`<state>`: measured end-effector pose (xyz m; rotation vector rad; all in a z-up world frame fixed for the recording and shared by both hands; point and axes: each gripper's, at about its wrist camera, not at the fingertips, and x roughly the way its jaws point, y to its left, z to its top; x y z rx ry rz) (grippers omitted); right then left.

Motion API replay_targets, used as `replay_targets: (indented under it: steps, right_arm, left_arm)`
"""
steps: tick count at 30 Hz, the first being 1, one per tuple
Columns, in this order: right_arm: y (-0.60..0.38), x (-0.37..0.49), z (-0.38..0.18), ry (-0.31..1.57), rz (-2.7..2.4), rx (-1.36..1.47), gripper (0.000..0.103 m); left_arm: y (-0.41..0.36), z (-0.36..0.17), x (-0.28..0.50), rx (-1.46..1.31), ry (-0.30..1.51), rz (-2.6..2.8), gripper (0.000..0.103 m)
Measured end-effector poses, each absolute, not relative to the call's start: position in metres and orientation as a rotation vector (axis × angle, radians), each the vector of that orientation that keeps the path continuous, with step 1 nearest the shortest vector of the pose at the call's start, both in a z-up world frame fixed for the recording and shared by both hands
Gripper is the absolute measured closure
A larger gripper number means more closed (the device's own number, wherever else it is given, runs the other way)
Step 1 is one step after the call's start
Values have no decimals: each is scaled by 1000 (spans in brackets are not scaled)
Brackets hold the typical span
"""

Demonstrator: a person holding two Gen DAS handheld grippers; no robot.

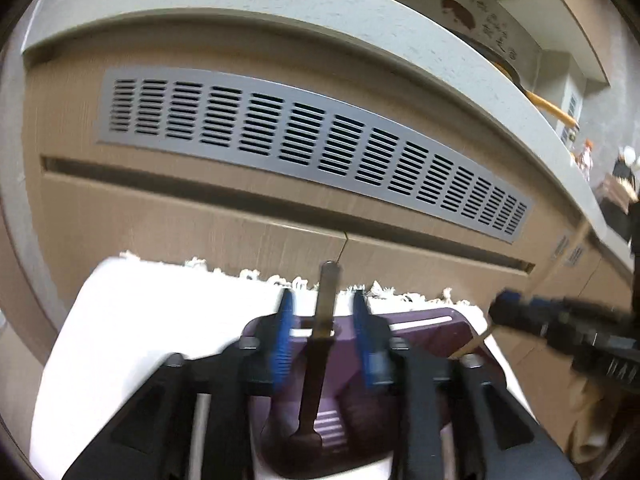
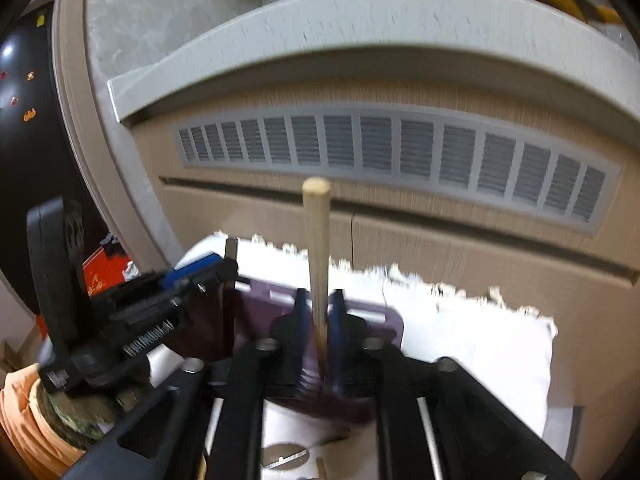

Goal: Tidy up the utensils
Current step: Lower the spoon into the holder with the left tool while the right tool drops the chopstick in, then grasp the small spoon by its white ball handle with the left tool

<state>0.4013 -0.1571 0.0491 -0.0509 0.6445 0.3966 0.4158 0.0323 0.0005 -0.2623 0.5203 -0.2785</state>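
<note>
A purple utensil holder [image 1: 400, 328] stands on a white fringed cloth [image 1: 160, 320]. A dark metal utensil [image 1: 320, 344] stands upright in it, between the open blue fingers of my left gripper [image 1: 324, 332], which do not touch it. In the right wrist view my right gripper [image 2: 320, 328] is shut on a pale wooden chopstick [image 2: 317, 248] that stands upright over the purple holder [image 2: 380, 320]. The left gripper [image 2: 192, 276] shows at the left there, beside the dark utensil [image 2: 230, 280]. The right gripper [image 1: 560, 320] shows at the right of the left wrist view.
A wooden cabinet front with a grey vent grille [image 1: 320, 140] rises behind the cloth, under a pale counter edge [image 1: 280, 4]. A metal spoon [image 2: 284, 456] lies on the cloth near the right gripper. An orange cloth [image 2: 20, 412] sits at the lower left.
</note>
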Motion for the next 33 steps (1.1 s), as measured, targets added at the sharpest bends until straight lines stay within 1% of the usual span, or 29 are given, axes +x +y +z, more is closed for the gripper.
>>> replay_targets:
  steps: [1,2,3,6,9,11,13,14,15,16,17,20,26,30,33]
  right_arm:
    - [-159,398,46,648,390,-52,62]
    - [-160,393,44,645,373,-59,53]
    - [-161,387,41,638,354,-73,51]
    - [-162,370,33,638,322,-113,50]
    - [-170,346,21,644,295,-145,47]
    - [-177,329,16,633,278,-168,36]
    - [-183,309,14,602,261,-198,30]
    - [-185,300,14,585,255,-212,22]
    - [-188,286,13,558,249,-230,16]
    - [-190,277,13,540,249,-240,5]
    - [-192,267,12,524,253,-250,1]
    - [-189,245,5,512,269,-283,1]
    - [-179,221,-27,575,271,-345,1]
    - [-182,209,-41,609,295,-313,1]
    - [-187,207,-47,628,303,-287,1]
  left_arm:
    - [35,2,412,-270,516,-276,61]
    - [39,6,406,-270,511,-272,59]
    - [40,9,399,-258,507,-258,56]
    - [48,16,381,-236,508,-218,46]
    - [52,16,360,-211,539,-199,40]
    - [52,15,345,-188,562,-187,38]
    - [52,9,331,-162,593,-186,36]
    - [52,5,321,-153,612,-190,34]
    - [52,2,315,-149,628,-193,31]
    - [52,-1,309,-147,641,-195,30]
    - [52,-5,302,-149,656,-199,29]
    - [51,-18,285,-174,720,-228,29]
    - [33,-52,270,-279,913,-352,29]
    - [13,-55,262,-247,948,-397,29]
    - [1,-51,260,-208,933,-387,29]
